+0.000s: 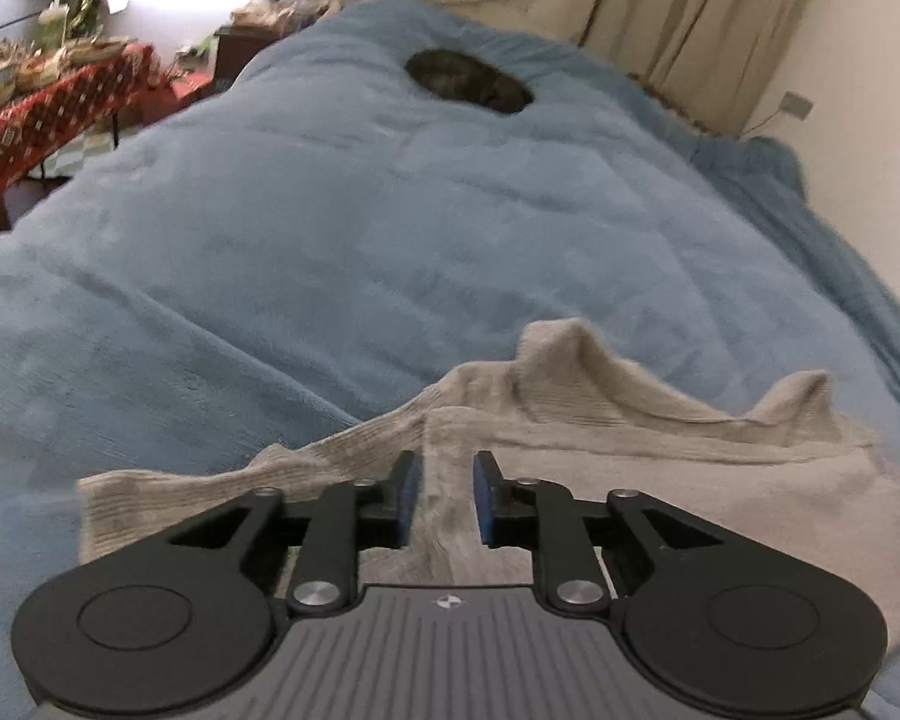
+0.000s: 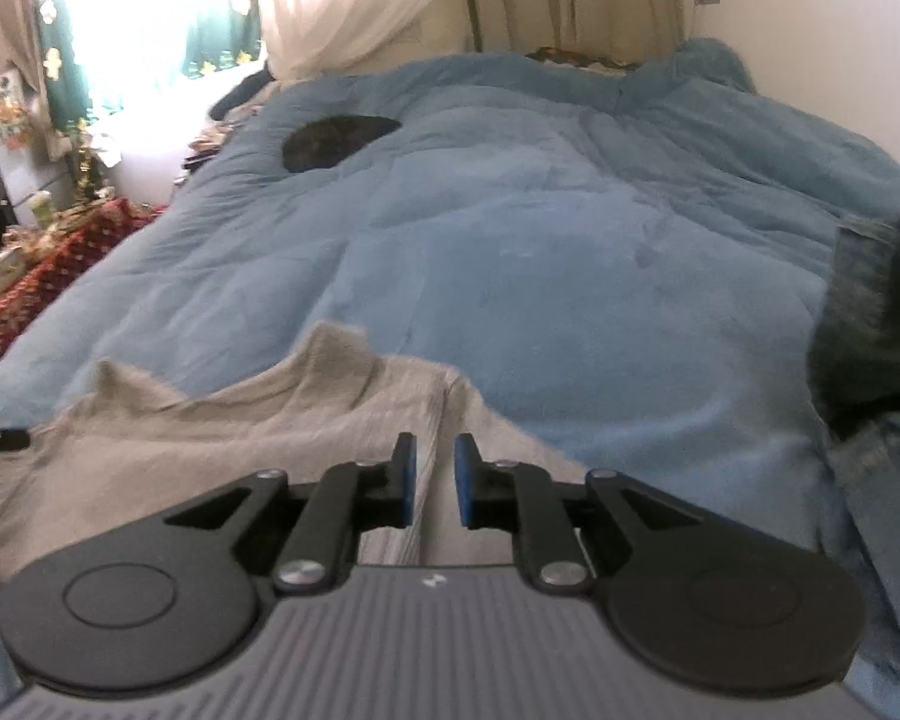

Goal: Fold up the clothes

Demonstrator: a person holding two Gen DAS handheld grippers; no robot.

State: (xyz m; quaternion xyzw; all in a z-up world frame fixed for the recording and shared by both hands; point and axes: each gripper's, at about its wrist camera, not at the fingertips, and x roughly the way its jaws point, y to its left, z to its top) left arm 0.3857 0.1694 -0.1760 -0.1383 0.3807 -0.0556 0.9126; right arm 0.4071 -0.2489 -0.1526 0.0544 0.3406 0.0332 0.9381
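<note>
A blue blanket [image 1: 342, 228] covers the bed in both views, spreading back to pale curtains [image 2: 354, 6] and a white wall. A grey sweater [image 1: 660, 480] lies rumpled on the near end of the blanket, its far edge pushed up into ridges and small peaks. At the right of the right wrist view, dark jeans [image 2: 870, 324] are heaped on the blanket, well apart from the sweater. Off the bed's left side stands a tabletop [image 1: 48, 114] under a red patterned cloth, crowded with small items too blurred to name. A dark oval patch [image 1: 468, 81] sits far up the blanket.

The left tool [image 1: 444, 495] is partly open, its blue pads either side of a raised fold of the sweater; whether they grip it I cannot tell. The right tool [image 2: 435, 480] is likewise partly open over the sweater's right edge.
</note>
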